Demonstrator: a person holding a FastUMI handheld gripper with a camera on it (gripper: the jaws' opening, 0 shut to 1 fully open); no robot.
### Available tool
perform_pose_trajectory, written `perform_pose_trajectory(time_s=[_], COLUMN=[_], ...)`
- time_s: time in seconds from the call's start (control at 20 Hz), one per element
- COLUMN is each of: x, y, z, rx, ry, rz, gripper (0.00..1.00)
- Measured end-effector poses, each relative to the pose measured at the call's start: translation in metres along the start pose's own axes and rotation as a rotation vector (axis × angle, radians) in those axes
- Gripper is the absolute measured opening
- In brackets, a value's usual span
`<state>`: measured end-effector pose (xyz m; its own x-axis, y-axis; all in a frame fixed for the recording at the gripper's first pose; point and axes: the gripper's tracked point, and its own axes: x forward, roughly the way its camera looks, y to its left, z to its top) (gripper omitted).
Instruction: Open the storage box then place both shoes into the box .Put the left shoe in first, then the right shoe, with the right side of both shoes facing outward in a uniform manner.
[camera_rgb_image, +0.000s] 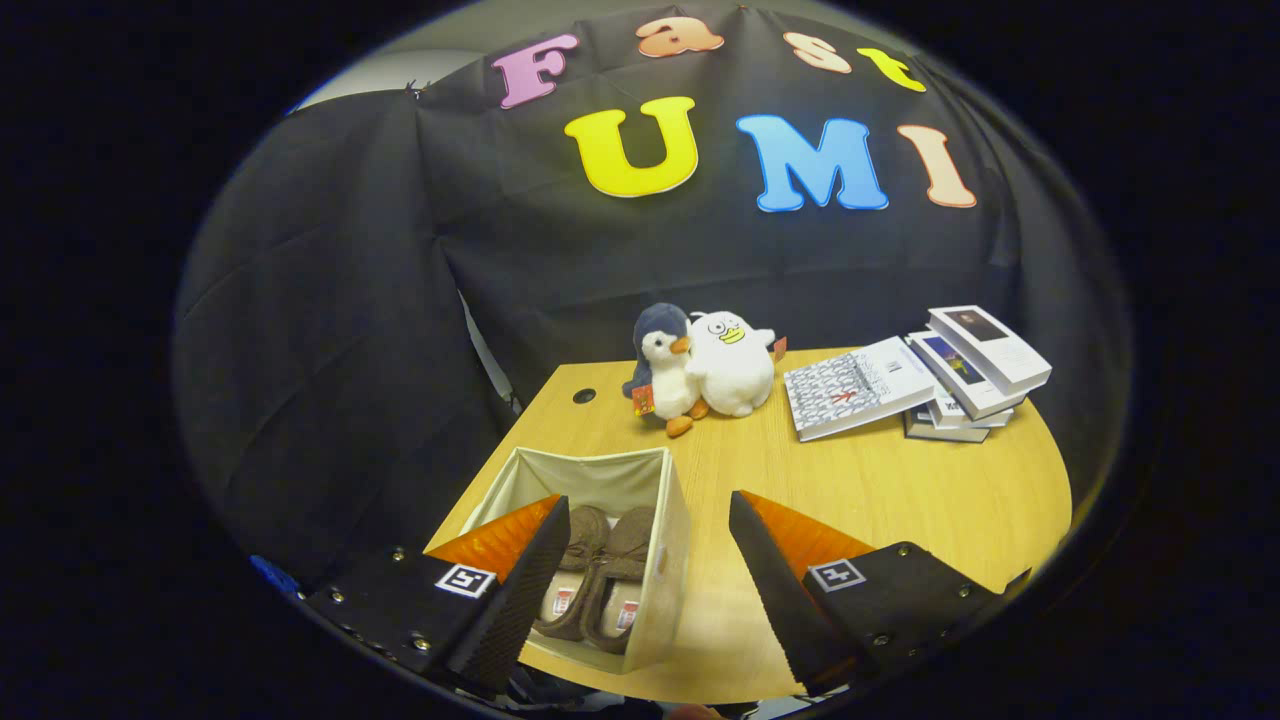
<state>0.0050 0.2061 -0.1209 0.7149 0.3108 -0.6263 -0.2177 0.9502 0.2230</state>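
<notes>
**Both shoes in the box, fingers spread**

The hand-held gripper (648, 580) hangs above the table (900, 500) with its fingers wide apart, gripping nothing. Between them and slightly left sits the open fabric storage box (672, 530), holding two brown lace-up shoes (598, 580) side by side. Beyond stand a plush penguin (660, 370) and white plush duck (732, 362), touching; to their right, stacked books (925, 375).

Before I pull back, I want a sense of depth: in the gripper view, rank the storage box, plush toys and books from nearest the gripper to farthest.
1. Storage box, shoes inside, between the open gripper fingers.
2. Plush toys, beyond the box.
3. Books, far right; near-tie with toys.
</notes>
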Motion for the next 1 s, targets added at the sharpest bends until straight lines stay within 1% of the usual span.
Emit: perform_pose_trajectory(time_s=[0.1,0.3,0.55,1.0], x=[-0.014,-0.039,-0.077,-0.132], y=[-0.018,-0.065,-0.11,-0.174], z=[0.012,0.04,0.069,0.113], rx=[-0.005,-0.073,-0.13,-0.129], ry=[-0.044,-0.153,-0.287,-0.493], rz=[-0.022,-0.089,-0.158,-0.246], gripper=[0.98,0.98,0.98,0.98])
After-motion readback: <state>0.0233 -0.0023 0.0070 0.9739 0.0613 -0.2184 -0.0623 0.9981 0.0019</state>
